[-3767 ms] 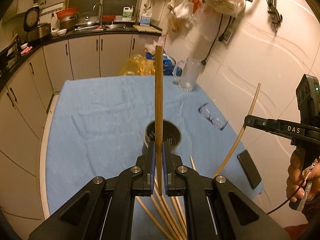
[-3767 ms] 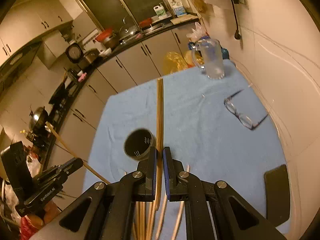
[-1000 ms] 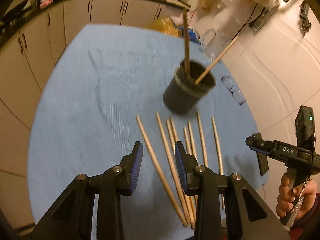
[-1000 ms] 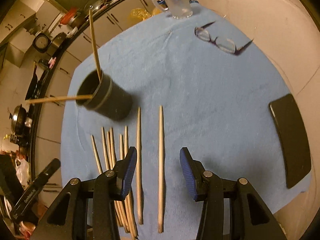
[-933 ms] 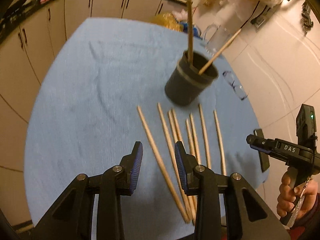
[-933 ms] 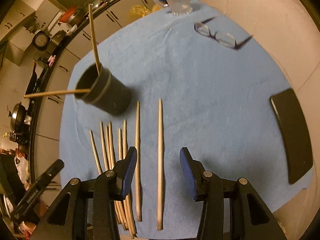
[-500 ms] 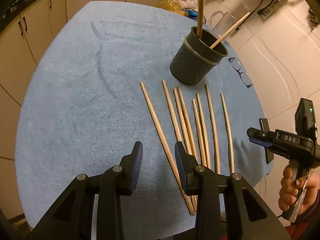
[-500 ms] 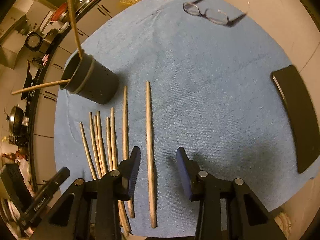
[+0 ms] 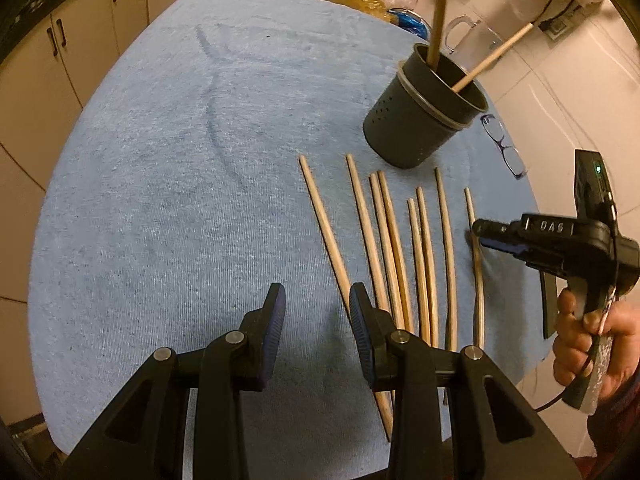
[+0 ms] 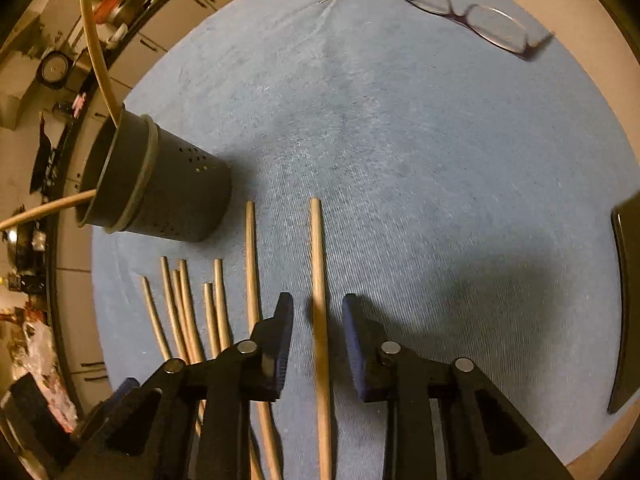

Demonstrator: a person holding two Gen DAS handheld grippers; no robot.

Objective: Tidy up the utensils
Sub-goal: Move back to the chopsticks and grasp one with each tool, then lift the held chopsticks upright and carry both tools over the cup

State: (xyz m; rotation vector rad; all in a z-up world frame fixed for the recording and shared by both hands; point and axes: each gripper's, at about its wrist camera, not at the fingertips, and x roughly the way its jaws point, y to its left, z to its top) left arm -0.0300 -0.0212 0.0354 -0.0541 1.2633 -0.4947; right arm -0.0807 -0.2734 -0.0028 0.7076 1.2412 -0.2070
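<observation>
A dark perforated utensil cup stands on the blue cloth and holds two wooden chopsticks; it also shows in the right wrist view. Several more chopsticks lie side by side on the cloth in front of it. My left gripper is open and empty, low over the leftmost chopstick. My right gripper is open, its jaws on either side of the rightmost chopstick, close to the cloth. It also shows in the left wrist view, over that stick.
Eyeglasses lie at the far right of the cloth. A black phone lies at the right table edge. A glass mug stands behind the cup. Kitchen cabinets run along the left.
Both grippers have come lower and closer to the chopsticks on the cloth. The right gripper now straddles the rightmost chopstick. Earlier each gripper held a chopstick, now in the cup.
</observation>
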